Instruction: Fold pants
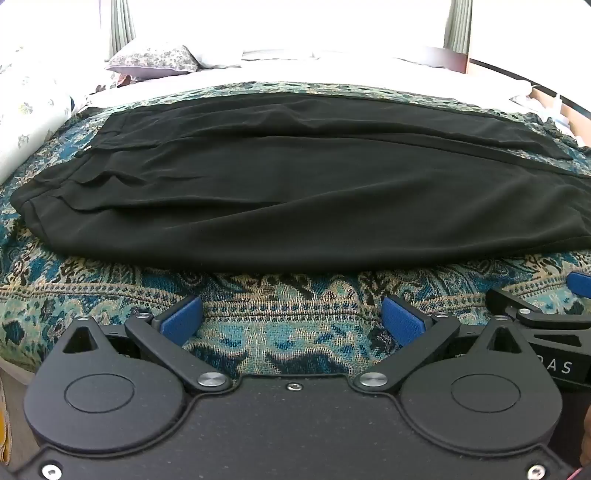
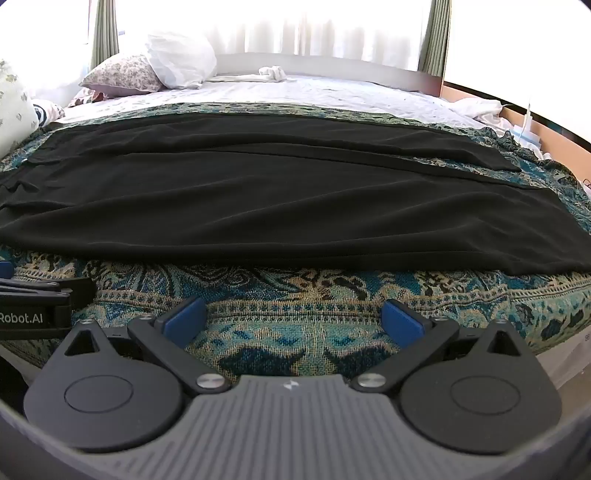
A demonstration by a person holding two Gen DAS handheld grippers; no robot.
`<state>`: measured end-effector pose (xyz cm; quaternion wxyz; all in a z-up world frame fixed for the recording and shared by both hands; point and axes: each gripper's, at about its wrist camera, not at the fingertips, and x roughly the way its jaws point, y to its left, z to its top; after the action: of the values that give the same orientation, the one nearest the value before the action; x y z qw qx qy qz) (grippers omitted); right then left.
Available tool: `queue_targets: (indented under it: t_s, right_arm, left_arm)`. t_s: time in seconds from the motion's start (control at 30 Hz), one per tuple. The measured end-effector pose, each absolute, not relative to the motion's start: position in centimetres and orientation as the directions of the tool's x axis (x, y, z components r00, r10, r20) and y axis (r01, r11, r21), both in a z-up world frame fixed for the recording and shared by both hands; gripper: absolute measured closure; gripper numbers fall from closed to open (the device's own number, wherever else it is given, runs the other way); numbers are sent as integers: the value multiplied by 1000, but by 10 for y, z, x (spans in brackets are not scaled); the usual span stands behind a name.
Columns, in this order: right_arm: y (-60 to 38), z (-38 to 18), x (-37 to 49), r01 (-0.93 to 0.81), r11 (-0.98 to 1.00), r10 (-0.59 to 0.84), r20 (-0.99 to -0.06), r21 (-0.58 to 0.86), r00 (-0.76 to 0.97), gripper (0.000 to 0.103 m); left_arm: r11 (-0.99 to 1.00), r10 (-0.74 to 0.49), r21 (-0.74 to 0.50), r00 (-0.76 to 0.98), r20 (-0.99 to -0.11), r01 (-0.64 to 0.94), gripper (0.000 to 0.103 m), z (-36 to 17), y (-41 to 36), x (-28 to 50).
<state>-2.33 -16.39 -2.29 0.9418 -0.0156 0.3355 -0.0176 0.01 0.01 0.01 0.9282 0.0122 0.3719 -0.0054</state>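
Pants (image 1: 295,184) of black cloth lie spread flat and sideways on a teal paisley bedspread (image 1: 280,291), just beyond both tongs and touching neither. From the left wrist view the waistband end (image 1: 44,192) shows, off to the left of the tongs, with gathered pleats running away from it; the legs run out of frame to the right. From the right wrist view the opposite end shows instead: the two leg hems (image 2: 546,225) lie to the right, the farther leg set slightly apart from the nearer with a strip of bedspread between them, while the waist end runs off the left edge. The left gripper (image 1: 293,317) hangs over bare bedspread short of the pants' near edge, its blue pads (image 1: 183,319) spread wide with nothing between them. The right gripper (image 2: 293,319) hangs likewise over the bedspread, pads (image 2: 402,321) spread wide and empty. Each view catches the other tong at its edge: the right one at the far right of the left view, the left one, marked with lettering, at the far left of the right view. Beyond the pants lies a white sheet (image 2: 332,92) and a floral pillow (image 2: 122,75); only the right view shows a crumpled white pillow (image 2: 181,62) and a small white bundle (image 2: 271,74) near the headboard (image 2: 332,68), under bright curtains (image 2: 314,29).
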Motion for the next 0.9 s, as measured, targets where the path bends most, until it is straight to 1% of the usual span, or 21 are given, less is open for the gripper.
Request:
queue_targets:
  t_s: [0.03,0.9]
  right_arm:
    - [-164,-23,-23,23,999,-43,-632,-40,774,0]
    - [-164,-23,-24,23,999,-44,-630,-41,776,0]
  left_arm:
    - [999,9,33,730,-683,19,0,0,0,0]
    - [1000,2,23,725,-689,19,0,0,0,0]
